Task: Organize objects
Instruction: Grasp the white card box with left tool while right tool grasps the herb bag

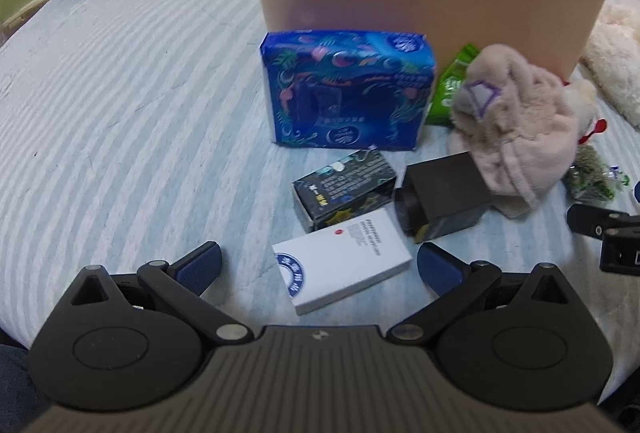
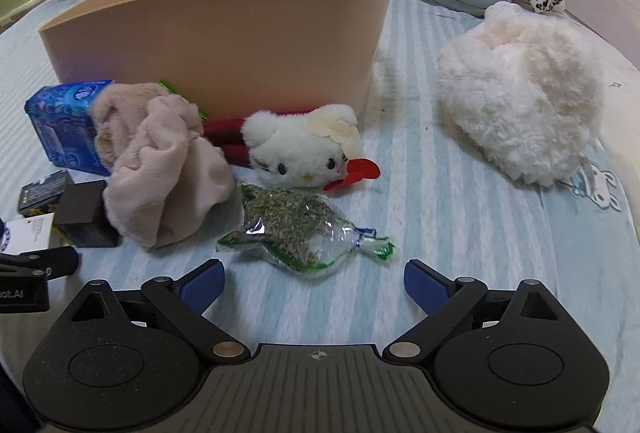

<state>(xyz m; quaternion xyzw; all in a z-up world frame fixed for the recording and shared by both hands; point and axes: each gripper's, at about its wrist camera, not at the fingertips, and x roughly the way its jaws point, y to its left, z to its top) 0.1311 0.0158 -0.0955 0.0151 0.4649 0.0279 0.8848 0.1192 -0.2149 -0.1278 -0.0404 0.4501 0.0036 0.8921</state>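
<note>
Bin [image 1: 420, 1]: interior hidden behind its wall in both views. Green packet [image 1: 452, 85]: mostly covered by the pink cloth [image 1: 516, 129], print unreadable. Dark box [image 1: 444, 197]: far end under the cloth. White card box [image 2: 30, 233]: cut by the left frame edge. Plush cat [image 2: 300, 149]: body hidden behind the head.

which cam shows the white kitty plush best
The right wrist view. There the kitty plush lies face-on in front of the tan bin, fully visible with its eyes, whiskers and red bow. In the left wrist view only a sliver of it peeks out behind the pink cloth, face hidden.
</note>
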